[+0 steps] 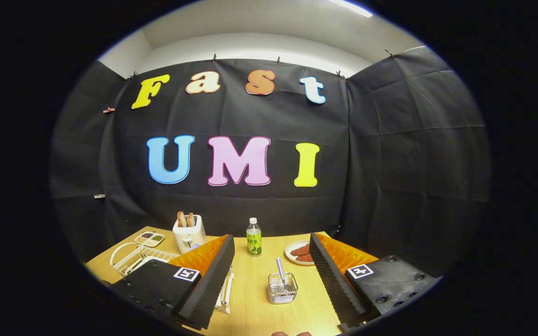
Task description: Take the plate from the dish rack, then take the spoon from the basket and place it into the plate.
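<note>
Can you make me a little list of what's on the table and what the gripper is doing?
surface: light wooden table
gripper: fingers wide open, holding nothing
between the fingers: small clear wire-mesh basket with a silver metal spoon standing in it
beyond the basket: clear plastic bottle with a green label
behind the left finger: white wire dish rack; I cannot make out a plate in it
back left: white toaster with two slices of toast, small tray with compartments
by the right finger: white round plate with reddish food

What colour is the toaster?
White toaster, best seen in the gripper view, beyond the open fingers.
</note>
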